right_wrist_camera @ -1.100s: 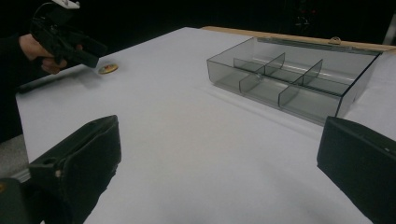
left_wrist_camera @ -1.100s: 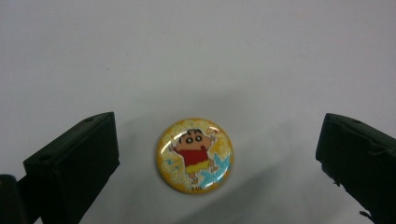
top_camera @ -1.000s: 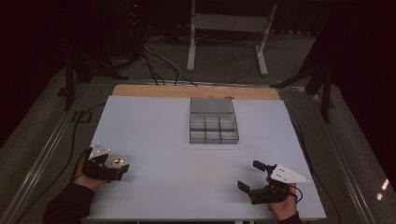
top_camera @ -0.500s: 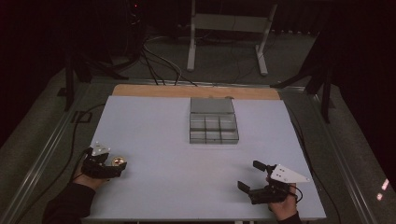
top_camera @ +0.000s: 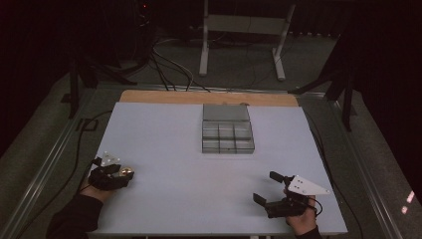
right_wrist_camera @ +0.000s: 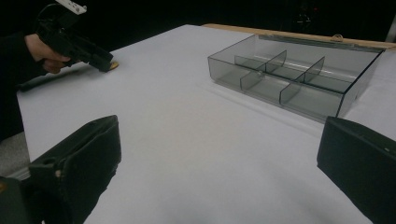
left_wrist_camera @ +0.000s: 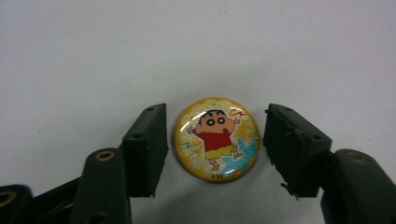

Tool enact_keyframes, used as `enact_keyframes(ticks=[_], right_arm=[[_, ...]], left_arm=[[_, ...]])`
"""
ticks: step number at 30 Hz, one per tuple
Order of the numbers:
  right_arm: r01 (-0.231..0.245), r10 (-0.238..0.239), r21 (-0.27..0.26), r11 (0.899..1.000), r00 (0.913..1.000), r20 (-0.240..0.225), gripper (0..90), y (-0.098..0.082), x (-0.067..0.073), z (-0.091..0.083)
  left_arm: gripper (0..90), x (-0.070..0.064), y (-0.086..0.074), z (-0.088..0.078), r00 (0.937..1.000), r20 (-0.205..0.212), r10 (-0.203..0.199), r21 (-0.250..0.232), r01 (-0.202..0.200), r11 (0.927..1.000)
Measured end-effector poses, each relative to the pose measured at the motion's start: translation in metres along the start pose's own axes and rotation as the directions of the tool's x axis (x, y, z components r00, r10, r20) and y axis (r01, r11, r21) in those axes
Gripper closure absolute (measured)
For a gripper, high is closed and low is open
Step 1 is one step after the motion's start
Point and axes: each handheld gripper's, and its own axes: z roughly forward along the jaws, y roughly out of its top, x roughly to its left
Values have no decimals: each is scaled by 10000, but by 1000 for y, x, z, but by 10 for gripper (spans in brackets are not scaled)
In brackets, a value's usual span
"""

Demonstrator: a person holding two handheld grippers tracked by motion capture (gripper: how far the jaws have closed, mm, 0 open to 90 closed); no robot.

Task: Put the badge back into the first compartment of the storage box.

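1. The left gripper [left_wrist_camera: 217,140] is lying low on the white surface [top_camera: 174,199], well to the near left of the compartment tray [top_camera: 227,137]. Its jaws have just been closing around a round cartoon badge [left_wrist_camera: 216,139], which is lying flat between them; a narrow gap seems to be showing on each side, so they are probably not pressing yet.
2. The right gripper [top_camera: 268,188] is resting near and to the right of the tray, jaws standing wide apart and holding nothing.
3. The tray is sitting farther back with its divided compartments bare.
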Motion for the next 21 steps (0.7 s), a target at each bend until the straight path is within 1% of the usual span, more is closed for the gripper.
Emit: enact_keyframes(ticks=[3, 9, 15, 21], right_arm=[[27, -27, 41, 10000, 10000, 6, 0, 0, 0, 0], [-3, 3, 37, 10000, 10000, 0, 0, 0, 0, 1], [-19, 19, 45, 10000, 10000, 3, 0, 0, 0, 1], [-55, 55, 65, 10000, 10000, 12, 0, -1, 0, 2]], left_arm=[[456, 0, 1, 0, 9999, 125, -5, 45, 5, 10000], [468, 1, 4, 1, 9998, 199, -16, 383, 9, 9993], [477, -2, 6, 1, 10000, 68, 42, 513, -45, 9987], [481, -2, 7, 1, 9999, 78, 133, 563, -137, 9983]])
